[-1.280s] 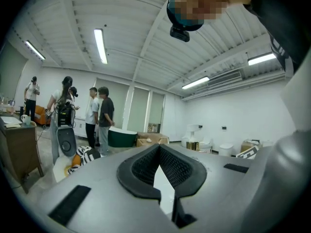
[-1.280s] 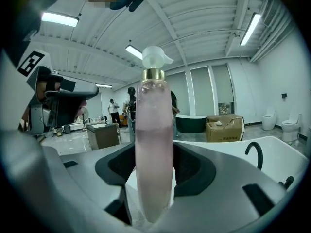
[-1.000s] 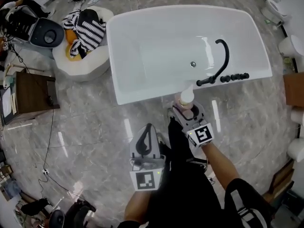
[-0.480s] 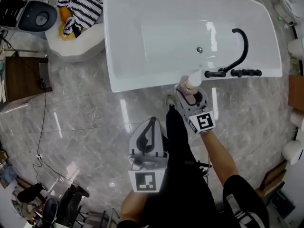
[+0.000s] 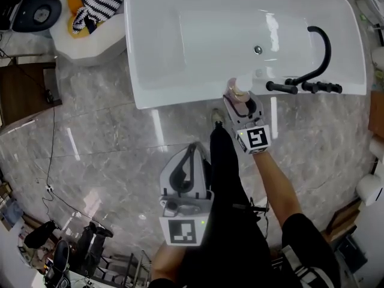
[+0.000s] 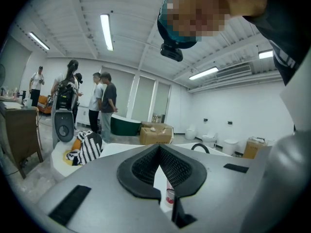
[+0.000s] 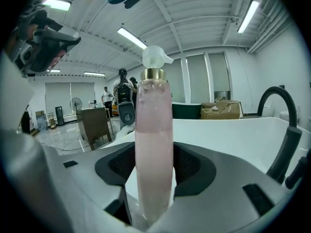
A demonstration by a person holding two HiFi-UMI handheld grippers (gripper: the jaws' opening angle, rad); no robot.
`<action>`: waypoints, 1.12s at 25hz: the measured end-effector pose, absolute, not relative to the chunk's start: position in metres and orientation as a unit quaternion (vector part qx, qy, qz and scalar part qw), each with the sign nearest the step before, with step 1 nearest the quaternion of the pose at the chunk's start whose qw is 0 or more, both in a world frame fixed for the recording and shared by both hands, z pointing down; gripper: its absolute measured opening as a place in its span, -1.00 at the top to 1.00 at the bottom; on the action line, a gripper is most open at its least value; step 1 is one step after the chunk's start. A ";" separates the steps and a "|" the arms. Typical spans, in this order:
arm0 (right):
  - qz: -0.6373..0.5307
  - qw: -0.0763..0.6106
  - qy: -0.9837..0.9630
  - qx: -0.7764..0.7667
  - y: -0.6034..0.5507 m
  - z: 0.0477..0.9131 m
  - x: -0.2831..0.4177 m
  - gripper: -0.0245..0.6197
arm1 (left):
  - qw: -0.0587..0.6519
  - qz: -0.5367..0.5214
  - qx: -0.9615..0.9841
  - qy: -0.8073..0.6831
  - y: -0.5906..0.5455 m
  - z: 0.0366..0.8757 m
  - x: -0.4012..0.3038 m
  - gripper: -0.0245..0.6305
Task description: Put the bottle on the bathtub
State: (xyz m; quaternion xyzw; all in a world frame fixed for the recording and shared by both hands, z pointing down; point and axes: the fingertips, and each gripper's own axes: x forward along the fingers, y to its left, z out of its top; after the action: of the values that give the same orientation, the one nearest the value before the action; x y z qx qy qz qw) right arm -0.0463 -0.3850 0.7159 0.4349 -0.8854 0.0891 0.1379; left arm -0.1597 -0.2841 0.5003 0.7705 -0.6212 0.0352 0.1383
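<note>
Two grippers, one load. Left gripper (image 5: pixel 189 155): low by the person's legs, jaws together with nothing between them, the farther of the two from the tub. Right gripper (image 5: pixel 241 105): jaws clamped on the lower body of the bottle (image 7: pixel 154 149), which is pink and pump-topped, long axis upright. Bottle position: at the near rim of the bathtub (image 5: pixel 180 98), left of the black faucet (image 5: pixel 321 47); whether its base touches the rim cannot be told. Likely move: straight down, then release.
</note>
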 end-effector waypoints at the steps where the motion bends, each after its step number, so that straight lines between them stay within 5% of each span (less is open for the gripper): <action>1: 0.088 0.140 -0.886 0.434 -0.388 0.721 -0.047 0.22 | 0.139 0.037 0.770 -0.622 -0.286 0.503 -0.160 0.88; 28: 0.090 0.148 -0.882 0.439 -0.416 0.775 -0.062 0.23 | 0.145 0.037 0.768 -0.623 -0.310 0.527 -0.181 0.88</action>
State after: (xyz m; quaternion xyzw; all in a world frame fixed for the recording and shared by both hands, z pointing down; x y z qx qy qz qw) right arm -0.0618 -0.4160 0.7745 0.4389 -0.8817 0.0897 0.1484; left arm -0.1808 -0.3100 0.5267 0.7681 -0.6226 0.0372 0.1452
